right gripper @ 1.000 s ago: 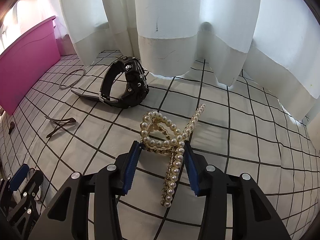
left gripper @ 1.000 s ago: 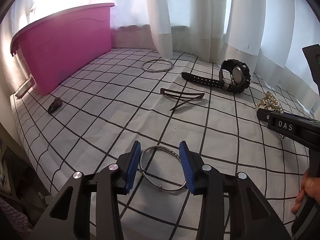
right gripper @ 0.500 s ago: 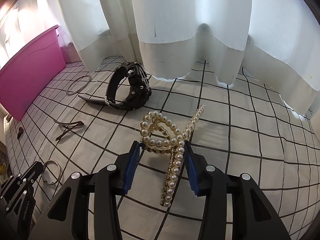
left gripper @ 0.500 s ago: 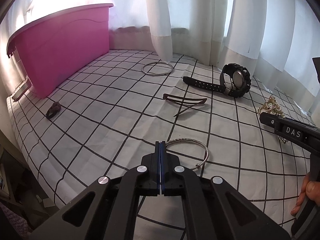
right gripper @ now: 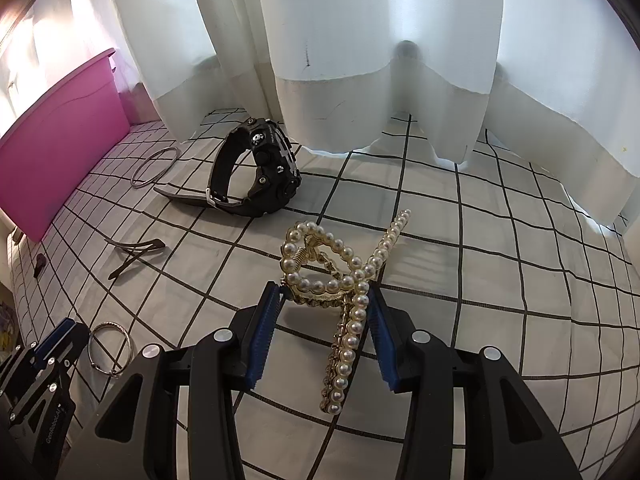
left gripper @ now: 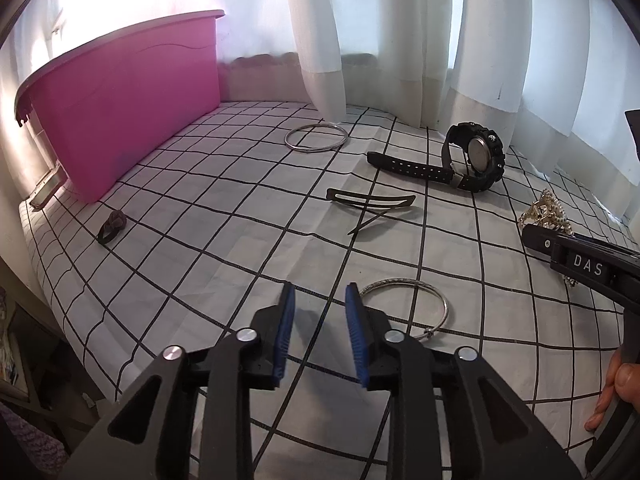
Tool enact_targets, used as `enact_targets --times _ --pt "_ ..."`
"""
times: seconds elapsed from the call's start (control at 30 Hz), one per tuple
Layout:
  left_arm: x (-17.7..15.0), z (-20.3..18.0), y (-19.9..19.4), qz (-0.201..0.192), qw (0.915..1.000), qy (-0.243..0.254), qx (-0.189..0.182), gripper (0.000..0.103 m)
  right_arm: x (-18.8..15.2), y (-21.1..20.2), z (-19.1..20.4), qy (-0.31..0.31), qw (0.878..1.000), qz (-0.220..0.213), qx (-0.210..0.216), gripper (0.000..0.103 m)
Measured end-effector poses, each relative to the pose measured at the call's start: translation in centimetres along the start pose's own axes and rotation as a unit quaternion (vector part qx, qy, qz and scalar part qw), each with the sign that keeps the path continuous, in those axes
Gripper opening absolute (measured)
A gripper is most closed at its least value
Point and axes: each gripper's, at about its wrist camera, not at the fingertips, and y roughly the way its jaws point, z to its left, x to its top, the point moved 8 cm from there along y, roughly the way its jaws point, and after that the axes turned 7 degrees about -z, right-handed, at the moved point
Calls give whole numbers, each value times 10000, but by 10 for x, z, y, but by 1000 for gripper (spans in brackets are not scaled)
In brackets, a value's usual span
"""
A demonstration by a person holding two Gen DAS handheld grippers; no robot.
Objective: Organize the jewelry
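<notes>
My left gripper (left gripper: 320, 300) is open and empty, just left of a silver bangle (left gripper: 416, 308) lying on the checked cloth. My right gripper (right gripper: 324, 300) is open around a pearl hair claw (right gripper: 340, 276), its blue pads close on both sides of the claw, which rests on the cloth. Further off lie a second silver bangle (left gripper: 316, 138), a black watch (left gripper: 472, 156), a dark hair clip (left gripper: 368, 204) and a small dark item (left gripper: 112, 226). The right gripper body (left gripper: 584, 264) shows at the right of the left wrist view.
A pink plastic bin (left gripper: 120, 120) stands at the far left on the checked cloth (left gripper: 240, 220). White curtains (right gripper: 360, 40) hang along the back. The surface edge drops off at the left (left gripper: 36, 280).
My left gripper shut beside the near bangle, then opened again and shifted left, so the bangle now lies to its right. My right gripper stayed around the pearl claw.
</notes>
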Motion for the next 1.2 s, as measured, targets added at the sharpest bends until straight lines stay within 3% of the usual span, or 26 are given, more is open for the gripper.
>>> enact_targets --times 0.03,0.1,0.23,0.57,0.7,0.83,0.93,1.07,1.2 --pt "1 0 -2 -59 10000 -9 20 43 0 0 0 2 10000 -1 1 43" --pt "4 1 -5 -156 9998 8 132 74 0 0 0 15 10000 -4 10 43" --pt "9 -8 -11 -349 9992 188 98 80 0 1 0 47 10000 -6 27 43" --pt "-7 -48 2 -123 9978 630 -176 82 0 -2 -15 141 9998 11 -141 43" --pt "-6 -50 6 -139 9984 517 -158 90 -1 -3 -20 233 9997 -13 -110 43" --pt "-6 -49 11 -12 9989 390 -263 90 -1 -3 -19 245 9997 -25 -92 43" --pt "-6 -51 11 45 9983 281 -504 80 -1 -3 -19 270 9996 -29 -76 43" --pt "-7 -58 4 1 9973 337 -650 57 -2 -5 -20 284 9996 -32 -75 43" --pt "-7 -57 3 -24 9971 350 -669 54 -2 -5 -22 300 9995 -49 -52 43"
